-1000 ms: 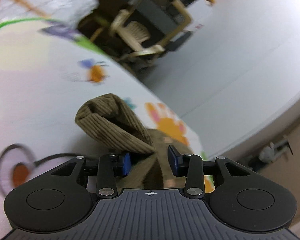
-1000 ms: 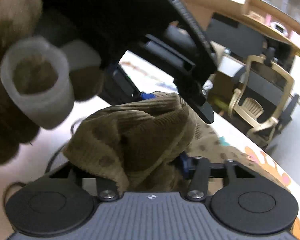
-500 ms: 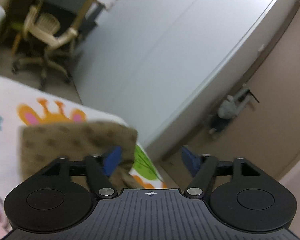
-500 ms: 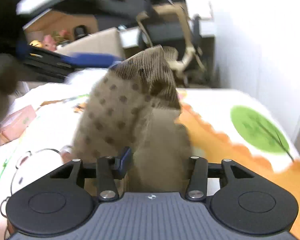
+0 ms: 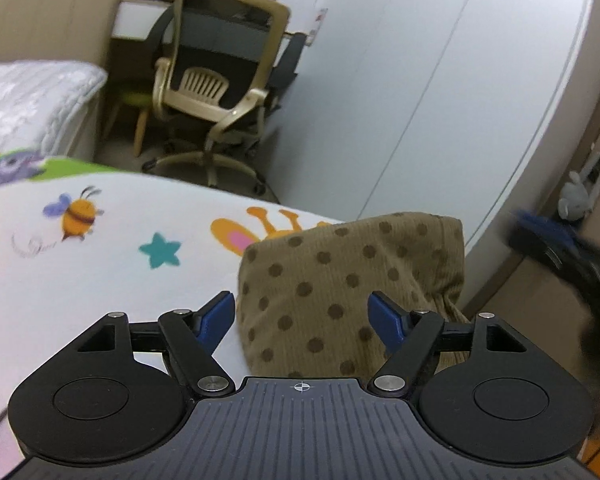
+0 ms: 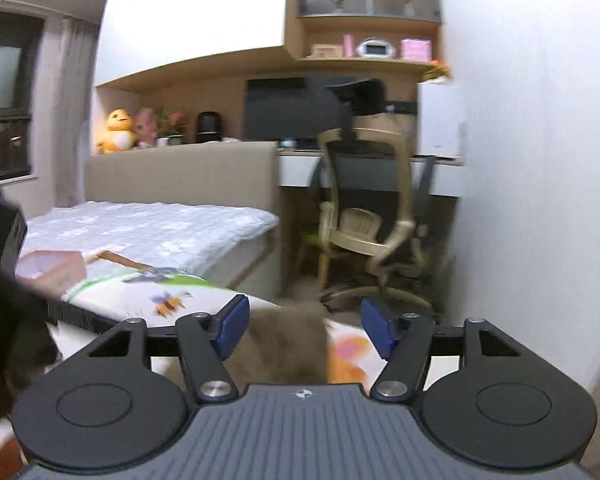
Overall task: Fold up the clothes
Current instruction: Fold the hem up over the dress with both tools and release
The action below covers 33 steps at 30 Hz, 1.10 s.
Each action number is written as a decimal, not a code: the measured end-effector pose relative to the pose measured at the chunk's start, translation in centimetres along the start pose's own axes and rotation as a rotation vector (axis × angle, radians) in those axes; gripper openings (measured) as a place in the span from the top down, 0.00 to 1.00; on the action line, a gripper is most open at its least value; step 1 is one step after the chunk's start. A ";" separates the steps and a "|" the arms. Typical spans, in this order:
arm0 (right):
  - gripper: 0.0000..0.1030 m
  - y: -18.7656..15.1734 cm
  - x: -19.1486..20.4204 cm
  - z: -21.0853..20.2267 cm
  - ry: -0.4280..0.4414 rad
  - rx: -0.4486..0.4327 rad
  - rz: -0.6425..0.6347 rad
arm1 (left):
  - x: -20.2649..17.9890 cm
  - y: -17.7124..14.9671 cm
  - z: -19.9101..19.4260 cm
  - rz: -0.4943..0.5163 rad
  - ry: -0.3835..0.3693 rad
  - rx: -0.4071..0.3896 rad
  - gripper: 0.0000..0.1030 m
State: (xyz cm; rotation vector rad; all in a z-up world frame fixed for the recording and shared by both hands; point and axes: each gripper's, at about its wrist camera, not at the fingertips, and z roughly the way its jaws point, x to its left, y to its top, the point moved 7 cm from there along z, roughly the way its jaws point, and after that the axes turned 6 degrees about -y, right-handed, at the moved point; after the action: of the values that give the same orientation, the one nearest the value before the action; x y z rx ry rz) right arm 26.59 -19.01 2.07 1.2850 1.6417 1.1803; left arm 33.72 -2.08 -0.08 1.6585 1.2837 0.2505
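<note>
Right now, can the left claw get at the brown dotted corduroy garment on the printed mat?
Probably yes: the left claw is open, the brown dotted corduroy garment lies just ahead between its fingers, nothing between.

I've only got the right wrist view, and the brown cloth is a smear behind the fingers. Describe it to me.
Observer: In the left wrist view, the brown garment is ribbed cloth with darker dots. It looks folded into a compact block on the printed sheet.
Operator: Tell me whether the left gripper has it.
Observer: No. The left gripper is open, and its fingers stand apart with neither pad pressing the cloth.
Operator: Give me a landmark beside it.
Observer: A teal star is printed on the sheet to the left of the garment, clear of its edge.
</note>
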 end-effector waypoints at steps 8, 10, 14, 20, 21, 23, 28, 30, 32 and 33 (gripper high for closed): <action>0.39 -7.8 -2.7 13.3 -0.184 0.337 -0.112 | 0.4 0.2 1.9 0.126 0.102 0.042 0.22; 0.38 -8.9 -3.9 13.2 -0.207 0.348 -0.106 | 1.2 0.0 3.0 0.137 0.142 0.061 0.22; 0.37 -7.8 -6.0 8.7 -0.162 0.318 -0.012 | 2.3 0.1 2.6 0.104 0.143 0.059 0.22; 0.34 -9.6 -6.1 0.7 -0.081 0.231 0.026 | 0.7 2.4 0.2 0.013 -0.051 -0.038 0.18; 0.34 -9.8 -5.6 -0.1 -0.057 0.214 0.028 | -0.4 2.6 0.4 0.029 -0.094 -0.046 0.16; 0.34 -10.0 -3.6 -1.6 0.015 0.173 0.001 | -2.7 2.9 1.1 0.062 -0.171 -0.048 0.14; 0.24 -10.9 1.3 -2.3 0.149 0.168 -0.093 | -3.2 1.5 6.6 0.060 -0.159 0.088 0.16; 0.24 -12.4 2.2 -0.9 0.181 0.250 -0.070 | -1.2 0.6 8.5 0.027 -0.114 0.121 0.17; 0.23 -13.7 2.7 0.1 0.189 0.302 -0.045 | -0.4 0.4 8.8 0.034 -0.125 0.108 0.22; 0.19 -13.8 3.0 0.1 0.188 0.304 -0.051 | -0.4 0.5 8.6 0.030 -0.125 0.105 0.22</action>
State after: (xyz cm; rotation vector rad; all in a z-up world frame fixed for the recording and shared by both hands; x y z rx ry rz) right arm 21.82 -17.18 -11.14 1.3370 2.0418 1.0765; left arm 39.54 -7.21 -3.83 1.7547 1.1961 0.0974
